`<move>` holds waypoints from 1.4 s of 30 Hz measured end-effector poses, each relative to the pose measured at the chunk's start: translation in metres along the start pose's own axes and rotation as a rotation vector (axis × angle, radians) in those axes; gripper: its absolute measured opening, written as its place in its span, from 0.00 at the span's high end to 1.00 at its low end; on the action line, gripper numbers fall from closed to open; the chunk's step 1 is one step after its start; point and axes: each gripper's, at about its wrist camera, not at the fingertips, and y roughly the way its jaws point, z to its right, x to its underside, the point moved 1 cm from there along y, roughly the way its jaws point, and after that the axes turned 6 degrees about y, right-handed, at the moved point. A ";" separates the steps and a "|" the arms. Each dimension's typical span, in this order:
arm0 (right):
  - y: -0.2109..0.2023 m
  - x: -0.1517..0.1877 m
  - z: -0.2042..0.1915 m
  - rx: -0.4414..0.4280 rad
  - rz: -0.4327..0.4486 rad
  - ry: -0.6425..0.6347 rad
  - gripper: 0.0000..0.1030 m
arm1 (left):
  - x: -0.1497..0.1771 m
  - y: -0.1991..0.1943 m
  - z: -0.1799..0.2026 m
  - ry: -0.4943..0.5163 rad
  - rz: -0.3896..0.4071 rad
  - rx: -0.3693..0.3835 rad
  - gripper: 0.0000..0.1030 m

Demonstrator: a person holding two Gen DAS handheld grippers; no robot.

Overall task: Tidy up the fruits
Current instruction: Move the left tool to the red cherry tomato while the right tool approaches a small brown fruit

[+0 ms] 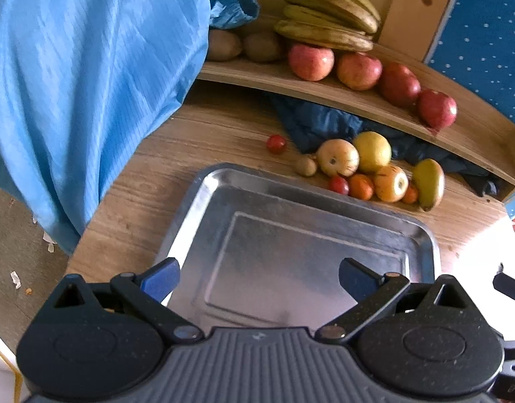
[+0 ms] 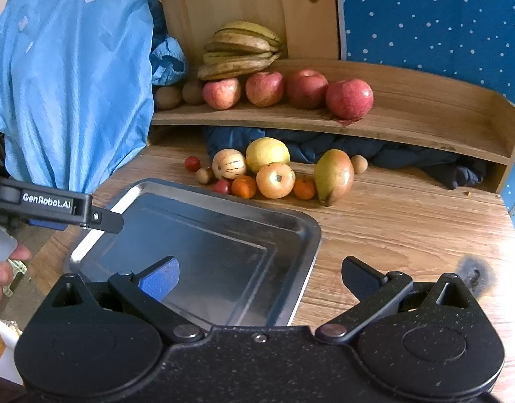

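Note:
A steel tray (image 1: 422, 235) (image 2: 301, 235) lies bare on the wooden table. Behind it sits a cluster of loose fruit: a mango (image 2: 333, 175) (image 1: 428, 183), a yellow fruit (image 2: 266, 153) (image 1: 372, 151), a striped pale fruit (image 2: 228, 164), an apple-like fruit (image 2: 275, 180), small oranges (image 2: 244, 186), cherry tomatoes (image 2: 192, 163) (image 1: 276, 143). On the wooden shelf (image 2: 425, 117) are bananas (image 2: 239, 50) (image 1: 331, 13), several red apples (image 2: 349, 98) (image 1: 311, 61) and kiwis (image 2: 168, 97). My left gripper (image 1: 259, 277) is open over the tray. My right gripper (image 2: 260, 275) is open above the tray's right rim.
A light blue garment (image 1: 89, 84) (image 2: 76, 77) hangs at the table's left. Dark blue cloth (image 2: 408, 158) lies under the shelf. A blue dotted wall (image 2: 442, 16) stands behind. The left gripper's side (image 2: 55, 206) shows at the left of the right wrist view.

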 end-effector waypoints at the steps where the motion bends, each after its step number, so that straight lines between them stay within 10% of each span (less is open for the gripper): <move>1: 0.003 -0.002 -0.003 0.006 -0.004 0.001 0.00 | -0.005 0.002 -0.003 0.004 0.002 0.003 0.01; 42: 0.158 -0.079 -0.104 0.012 -0.090 0.012 0.22 | -0.125 0.142 -0.046 0.192 -0.113 0.229 0.01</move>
